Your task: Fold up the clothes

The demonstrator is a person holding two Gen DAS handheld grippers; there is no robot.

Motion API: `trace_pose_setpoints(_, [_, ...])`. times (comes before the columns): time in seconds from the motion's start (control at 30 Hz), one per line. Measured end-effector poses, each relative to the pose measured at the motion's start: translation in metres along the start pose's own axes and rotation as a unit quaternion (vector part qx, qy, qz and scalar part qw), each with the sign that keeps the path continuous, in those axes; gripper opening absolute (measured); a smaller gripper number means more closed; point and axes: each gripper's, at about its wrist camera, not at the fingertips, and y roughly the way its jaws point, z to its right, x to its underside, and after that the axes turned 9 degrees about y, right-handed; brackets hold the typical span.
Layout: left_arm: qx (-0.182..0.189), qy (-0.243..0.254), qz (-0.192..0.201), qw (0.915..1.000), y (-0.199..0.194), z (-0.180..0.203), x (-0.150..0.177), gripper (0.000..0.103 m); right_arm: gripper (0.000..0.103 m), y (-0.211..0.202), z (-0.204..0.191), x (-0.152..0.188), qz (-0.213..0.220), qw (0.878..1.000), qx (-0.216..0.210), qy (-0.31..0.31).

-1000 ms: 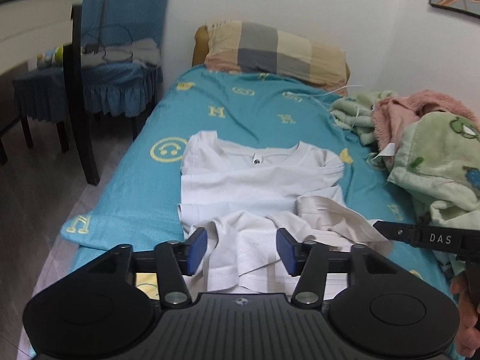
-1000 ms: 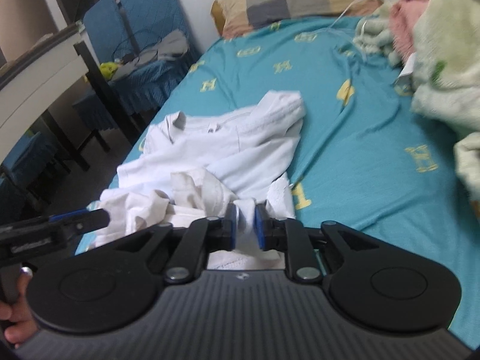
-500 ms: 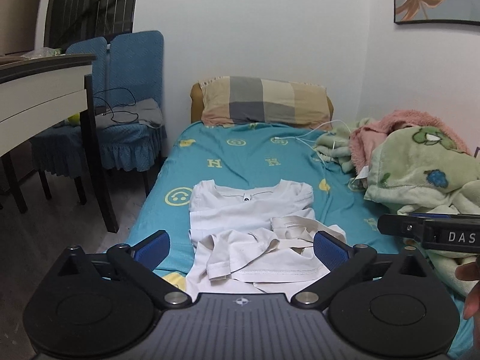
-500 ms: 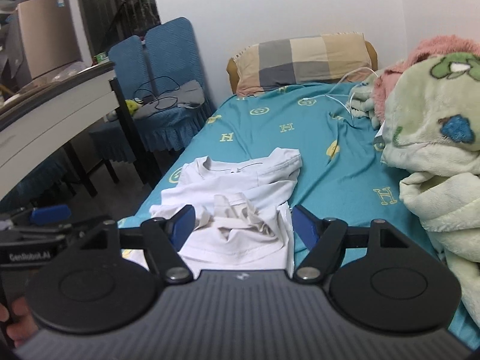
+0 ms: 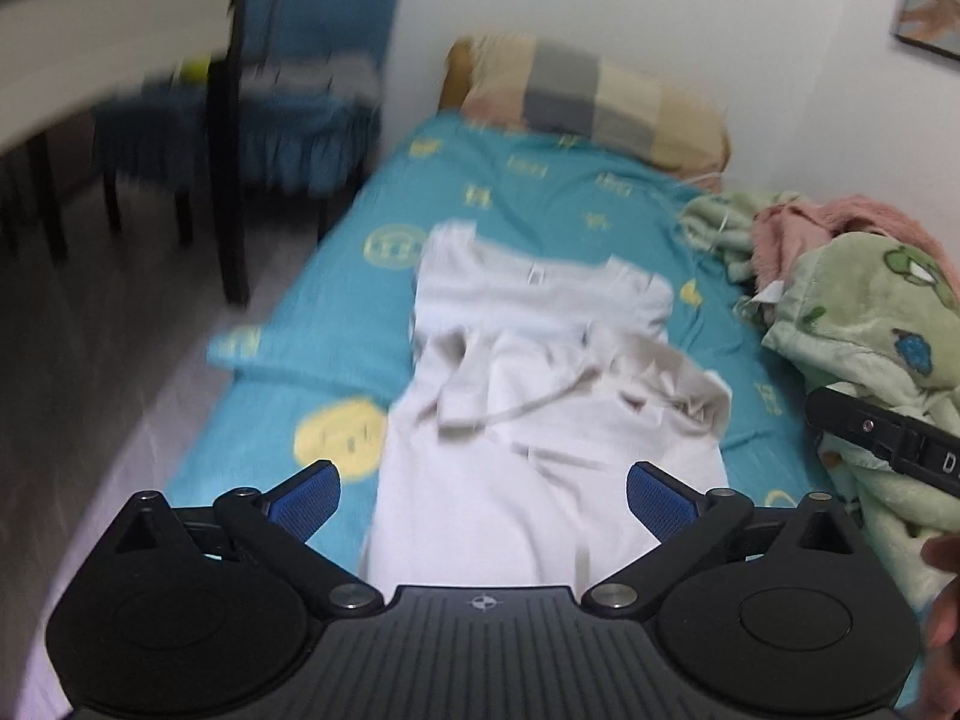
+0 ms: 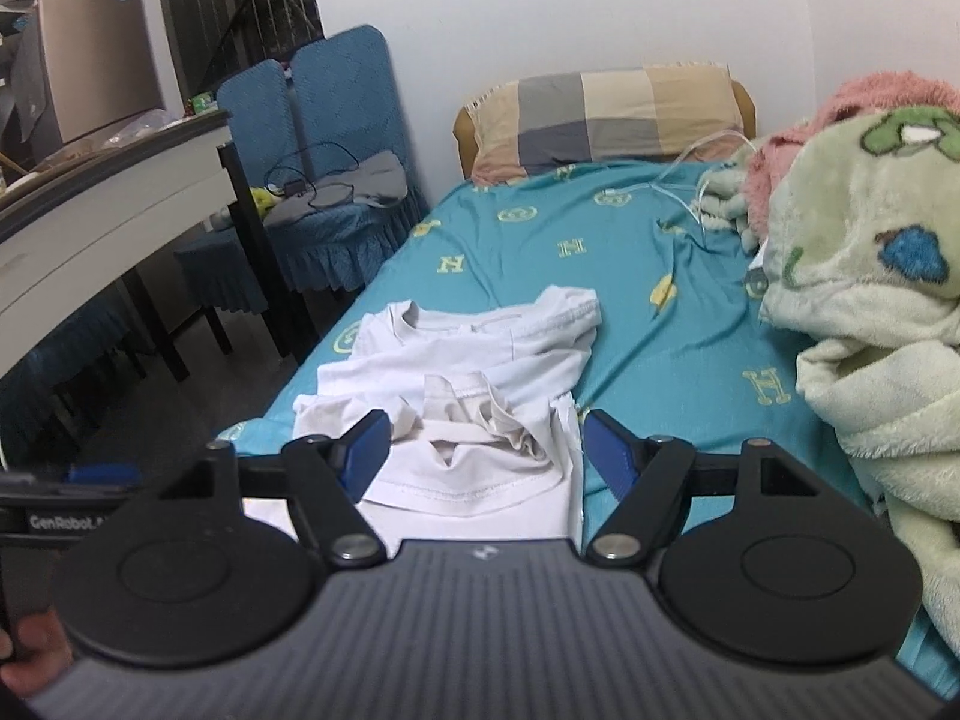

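A white T-shirt lies crumpled on the teal bed sheet, collar toward the pillow, its lower part bunched over its middle. It also shows in the right wrist view. My left gripper is open and empty, held above the shirt's near hem. My right gripper is open and empty, held above the shirt's near right part. The right gripper's body shows at the right edge of the left wrist view.
A checked pillow lies at the bed's head. Green and pink blankets are heaped along the bed's right side, with a white cable beside them. Blue chairs and a white desk stand left of the bed.
The right gripper let go of the shirt and opened; both grippers opened wide and pulled back. The left view now tilts down over the shirt and is blurred by motion.
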Motion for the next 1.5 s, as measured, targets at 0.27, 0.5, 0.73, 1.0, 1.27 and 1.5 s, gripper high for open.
trace_pose_setpoints(0.27, [0.125, -0.208, -0.176, 0.9539, 0.053, -0.043, 0.037, 0.089, 0.073, 0.020, 0.015, 0.010, -0.082, 0.993, -0.018, 0.080])
trace_pose_setpoints(0.5, [0.125, -0.354, -0.199, 0.9054, 0.075, -0.070, 0.071, 0.082, 0.075, 0.029, 0.029, 0.024, -0.158, 0.960, -0.091, 0.212])
trace_pose_setpoints(0.73, [0.140, -0.448, -0.154, 0.8698, 0.080, -0.091, 0.088, 0.072, 0.075, 0.042, 0.020, 0.063, -0.265, 0.885, -0.172, 0.341])
trace_pose_setpoints(1.0, [0.134, -0.474, -0.132, 0.8602, 0.081, -0.095, 0.090, 0.053, 0.075, 0.061, 0.040, 0.117, -0.321, 0.813, -0.088, 0.477])
trace_pose_setpoints(1.27, [0.133, -0.479, -0.129, 0.8579, 0.083, -0.096, 0.089, 0.050, 0.073, 0.046, 0.068, 0.113, -0.214, 0.823, -0.018, 0.525])
trace_pose_setpoints(1.5, [0.140, -0.481, -0.124, 0.8568, 0.089, -0.096, 0.089, 0.051, 0.052, 0.052, 0.068, 0.109, -0.186, 0.841, 0.002, 0.507])
